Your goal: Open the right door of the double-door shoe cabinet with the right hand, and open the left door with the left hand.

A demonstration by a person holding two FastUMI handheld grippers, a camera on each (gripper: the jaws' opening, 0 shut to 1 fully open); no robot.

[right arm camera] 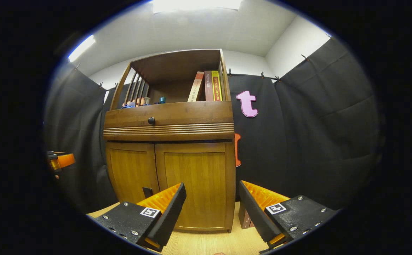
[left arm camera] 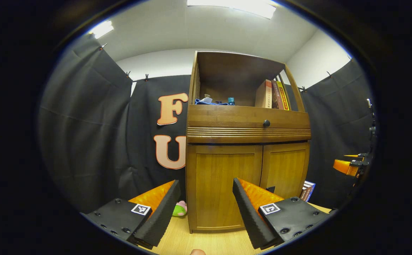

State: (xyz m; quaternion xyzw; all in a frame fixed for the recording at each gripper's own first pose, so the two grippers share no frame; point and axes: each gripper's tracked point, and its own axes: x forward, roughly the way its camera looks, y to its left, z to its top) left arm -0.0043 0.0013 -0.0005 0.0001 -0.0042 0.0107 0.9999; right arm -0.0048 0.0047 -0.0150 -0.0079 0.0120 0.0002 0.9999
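Shoe cabinet (right arm camera: 169, 141) standing upright on the pale wooden counter (left arm camera: 206, 244), straight ahead of both claws, black cloth wall behind. Open shelf on top with books (right arm camera: 206, 86) and small items too tiny to name; drawer front with a dark knob (right arm camera: 151, 120) beneath; two doors at the base, both shut. Right door (right arm camera: 195, 184) facing the right claw (right arm camera: 209, 205); left door (left arm camera: 223, 187) facing the left claw (left arm camera: 206, 207). Both claws spread wide, clamped on nothing, well short of the wood. Other claw glimpsed far off at each view's edge.

Right door first, by the task's wording. Best done, probably, by easing the right claw in toward the centre seam, hooking or pinching the inner edge low down, then drawing back along the hinge's arc, not straight out, so the light cabinet stays put. Same on the left afterwards, mirrored.

No handle or pull clearly visible on either door; a small dark tab (right arm camera: 147, 192) near the seam, half masked by a finger, possibly the grip, hard to tell. Lower door corners and cabinet feet covered by the claws' fingers. Small green and pink thing (left arm camera: 179, 209) at the cabinet's left foot and a book-like object (left arm camera: 307, 191) at its right, both partly hidden.
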